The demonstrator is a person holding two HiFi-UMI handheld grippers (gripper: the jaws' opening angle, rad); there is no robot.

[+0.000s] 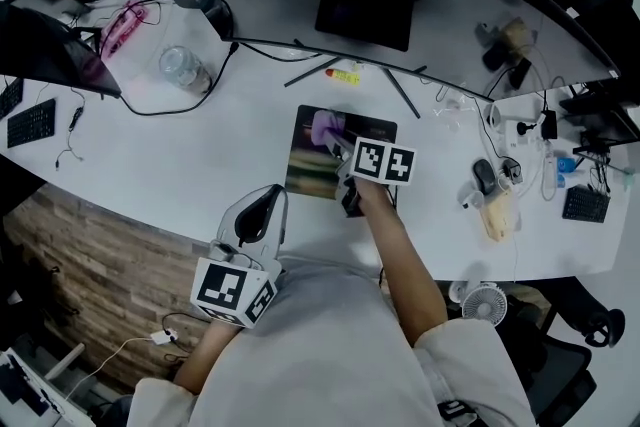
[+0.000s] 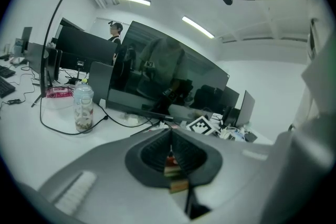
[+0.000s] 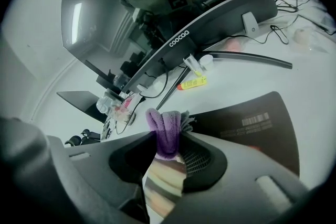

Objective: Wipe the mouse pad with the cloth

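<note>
- Left tongs (image 2: 170,138): jaws drawn together, nothing between them. They are held over the near edge of the tabletop (image 1: 200,155), left of the mouse pad (image 1: 312,167) and apart from it.
- Right tongs (image 3: 167,140): jaws clamped on the purple cloth (image 3: 165,128), which bunches up past the tips.
- The cloth is pressed down on the mouse pad, toward its far left part; the pad lies flat directly under and ahead of the right tongs.
- A yellow tube (image 3: 192,83) lies on the tabletop beyond the pad.
- A clear jar (image 1: 183,67) stands far left.
- A curved monitor (image 3: 210,23) spans the far edge.
</note>
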